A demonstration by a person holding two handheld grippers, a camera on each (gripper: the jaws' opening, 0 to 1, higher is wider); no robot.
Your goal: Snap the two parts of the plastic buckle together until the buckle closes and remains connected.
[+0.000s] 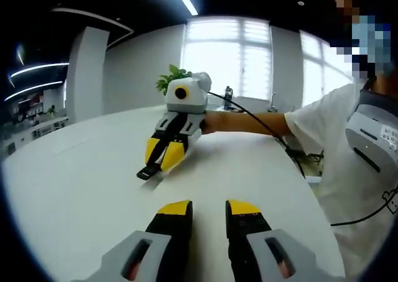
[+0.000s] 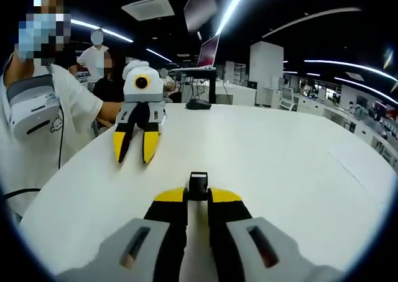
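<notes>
Holding one black buckle part (image 2: 198, 186) down on the desk (image 2: 280, 164), right claw (image 2: 198, 197) needs steadiness; left claw (image 1: 208, 209), narrowly parted, carries nothing.

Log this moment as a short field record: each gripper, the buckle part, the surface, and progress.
left gripper: jaws open, nothing between them, low over the table
right gripper: shut on buckle part, tips down at the table
buckle part: black, gripped between the yellow jaw tips
table: white, round-edged
second buckle half: cannot tell where it is
progress: halves not yet joined
person: white shirt, at the table edge
</notes>
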